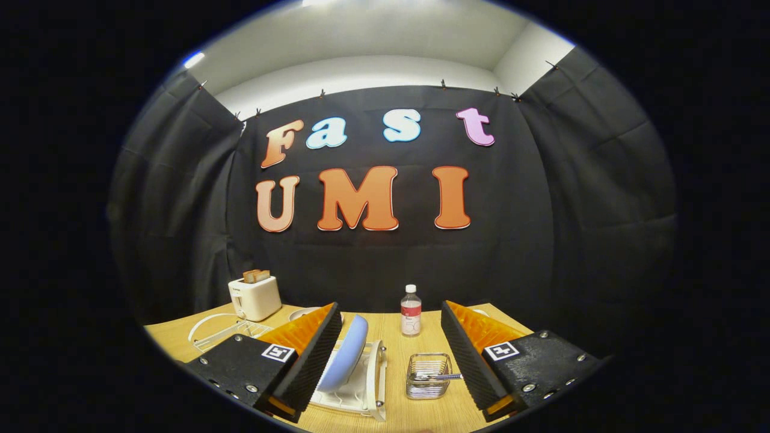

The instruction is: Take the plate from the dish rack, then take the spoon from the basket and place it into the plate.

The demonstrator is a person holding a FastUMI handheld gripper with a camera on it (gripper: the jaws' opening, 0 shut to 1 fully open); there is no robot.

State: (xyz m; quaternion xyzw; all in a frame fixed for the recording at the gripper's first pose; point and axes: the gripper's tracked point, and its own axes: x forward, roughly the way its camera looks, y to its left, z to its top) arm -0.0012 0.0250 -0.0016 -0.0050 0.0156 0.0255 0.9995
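A light blue plate [346,355] stands on edge in a white dish rack [367,388] on the wooden table, just beside my left finger. A small wire basket [428,376] sits to the right of the rack, near my right finger, with a spoon [438,377] lying in it, handle pointing right. My gripper [388,355] is open, held above the table, with the plate and basket in the wide gap between its fingers and nothing gripped.
A white toaster [255,297] with toast stands at the back left. A clear wire holder [225,332] lies in front of it. A small bottle [411,310] stands at the back centre. The wooden table [394,415] ends at the black cloth wall.
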